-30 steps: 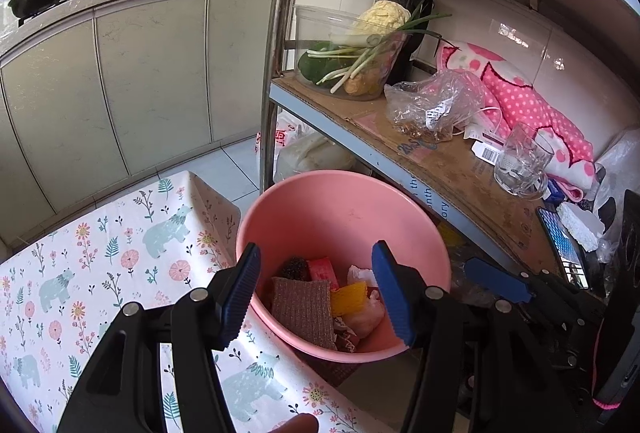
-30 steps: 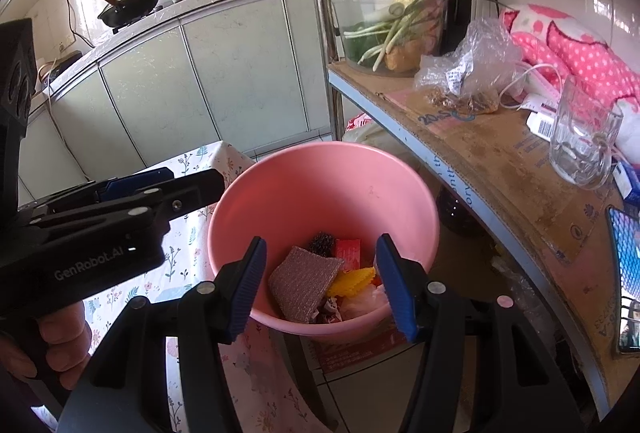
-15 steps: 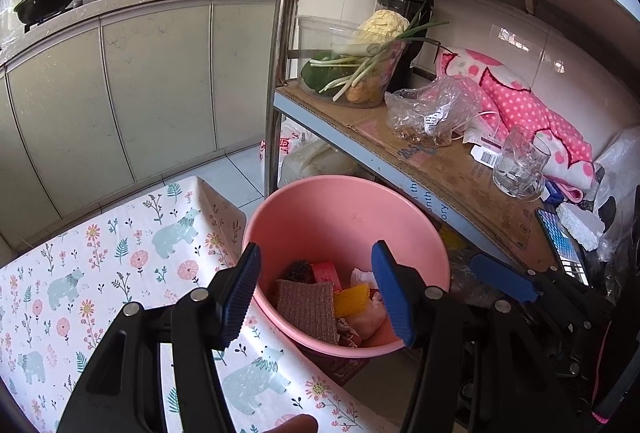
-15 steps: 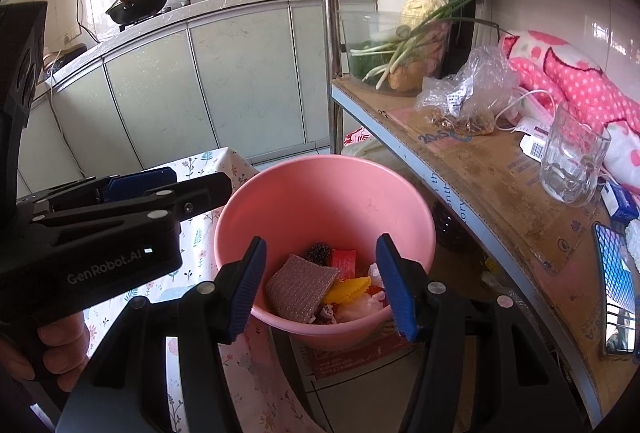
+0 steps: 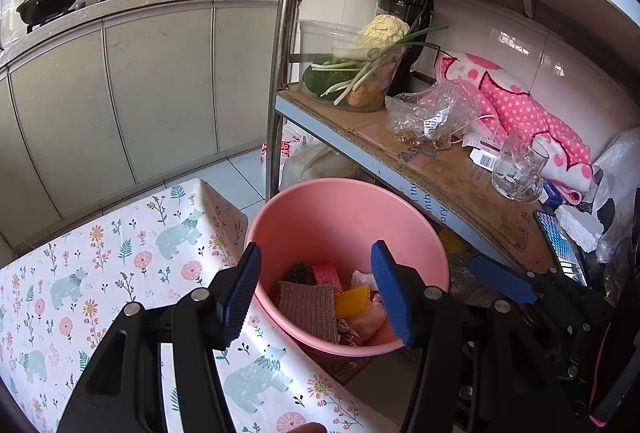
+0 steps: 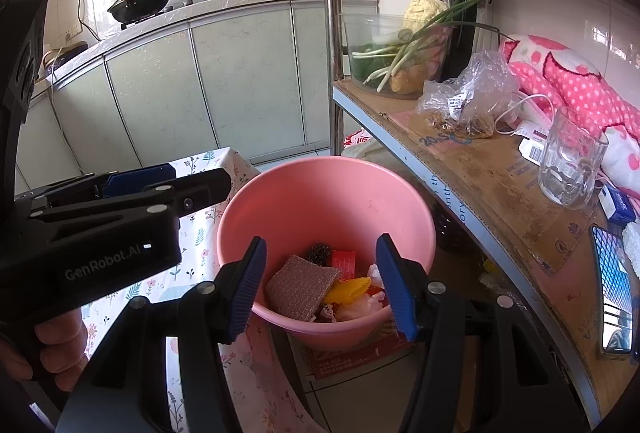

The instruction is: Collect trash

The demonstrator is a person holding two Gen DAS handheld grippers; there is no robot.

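Note:
A pink plastic basin [image 5: 344, 209] [image 6: 324, 189] stands beside the corner of the floral-cloth table [image 5: 100, 257]. It holds trash: a brown scouring pad [image 5: 308, 309] [image 6: 300, 285], a dark scrubber [image 5: 298, 273], a red packet [image 5: 326, 273], a yellow scrap [image 5: 352, 299] and crumpled white wrappers. My left gripper [image 5: 316, 293] hovers open above the basin with nothing between its fingers. My right gripper [image 6: 322, 285] is also open and empty over the basin. In the right wrist view the left gripper's body [image 6: 100, 225] shows, held by a hand [image 6: 52, 345].
A metal shelf rack [image 5: 440, 169] stands right of the basin, carrying a bowl of vegetables [image 5: 360, 73], a plastic bag [image 5: 436, 113], a glass mug [image 5: 518, 169], pink cloth and a phone [image 5: 560, 249]. Grey cabinets [image 5: 120, 93] with woks on the counter lie behind.
Both views have drawn back and tilted up slightly, so the basin sits a little lower in the frames. Both grippers keep the same width.

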